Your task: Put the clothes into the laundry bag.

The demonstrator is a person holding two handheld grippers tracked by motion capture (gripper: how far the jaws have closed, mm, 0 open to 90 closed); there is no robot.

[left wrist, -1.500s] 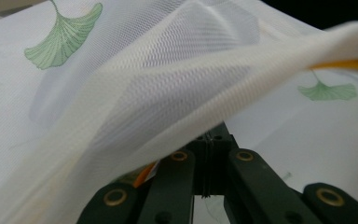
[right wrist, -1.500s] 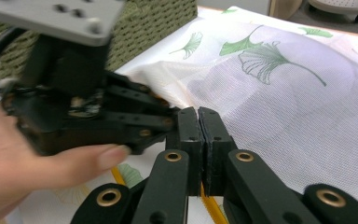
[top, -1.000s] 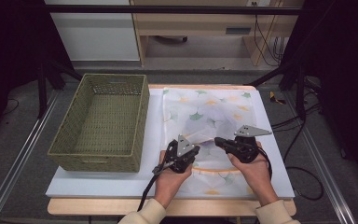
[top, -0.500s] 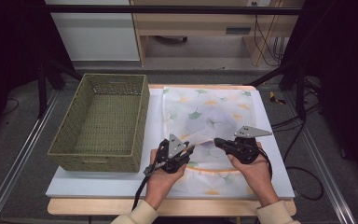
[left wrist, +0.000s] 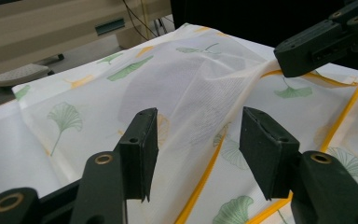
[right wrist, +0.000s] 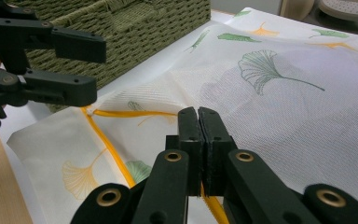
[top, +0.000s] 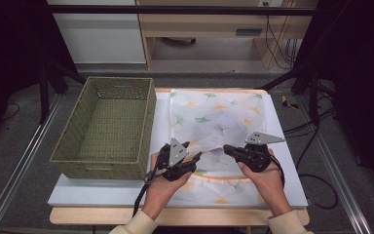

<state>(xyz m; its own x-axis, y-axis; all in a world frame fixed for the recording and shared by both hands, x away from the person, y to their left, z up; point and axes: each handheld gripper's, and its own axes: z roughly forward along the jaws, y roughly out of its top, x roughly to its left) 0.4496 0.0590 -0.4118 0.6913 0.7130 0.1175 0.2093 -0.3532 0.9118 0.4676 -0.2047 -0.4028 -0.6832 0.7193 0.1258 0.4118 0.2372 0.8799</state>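
A thin white cloth (top: 219,122) printed with green and yellow ginkgo leaves and edged with an orange stripe lies spread on a white desk (top: 102,192), just right of an empty green woven basket (top: 104,129). A person holds a tool in each hand near the cloth's front. The right tool (right wrist: 199,126) is clamped tight on a raised fold of the cloth at the orange stripe. The left tool (left wrist: 198,140) has its jaws spread wide over the cloth, gripping nothing. The likely risk is that the sheer fabric slips from the right tool's narrow pinch if it is pulled, or that the left tool closes on several bunched layers, leaving the cloth crooked.
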